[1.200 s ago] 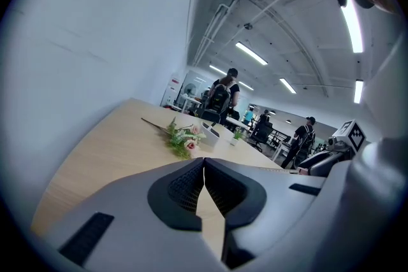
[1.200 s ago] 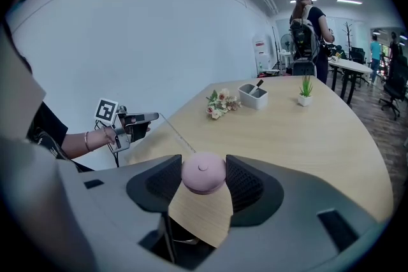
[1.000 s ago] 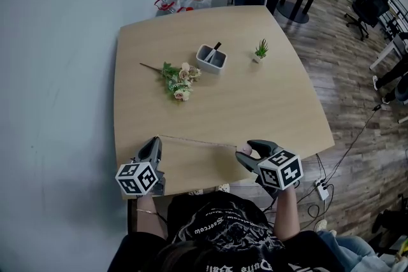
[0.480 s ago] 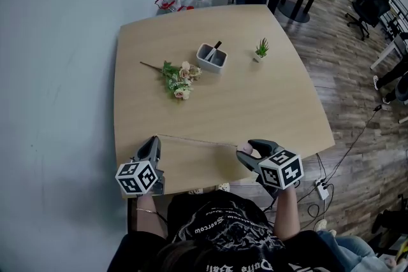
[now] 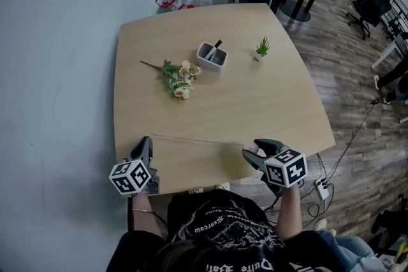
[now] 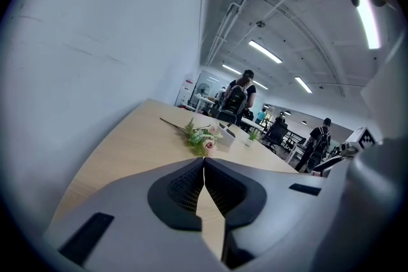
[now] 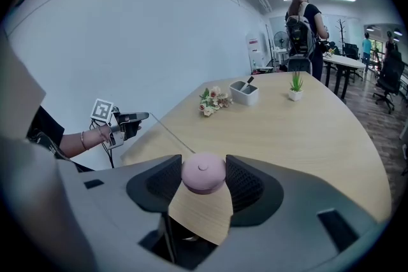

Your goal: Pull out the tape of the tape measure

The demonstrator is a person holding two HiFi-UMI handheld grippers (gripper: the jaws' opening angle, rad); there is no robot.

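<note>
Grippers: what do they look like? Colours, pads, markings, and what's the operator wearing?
Both the left gripper and the right gripper are matte dark grey, with broad curved jaws lined with black textured pads. Each carries a white cube printed with black square markers. The person wears a black T-shirt with white print and a thin bracelet on the left wrist.

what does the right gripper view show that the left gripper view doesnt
Only the right gripper view: the pink tape measure clamped in the right gripper's jaws, and the tape running to the left gripper. Only the left gripper view: the left jaws closed together, close up, and the right gripper's marker cube at the far edge. Both: the table, the flowers, the white holder and the small plant.
</note>
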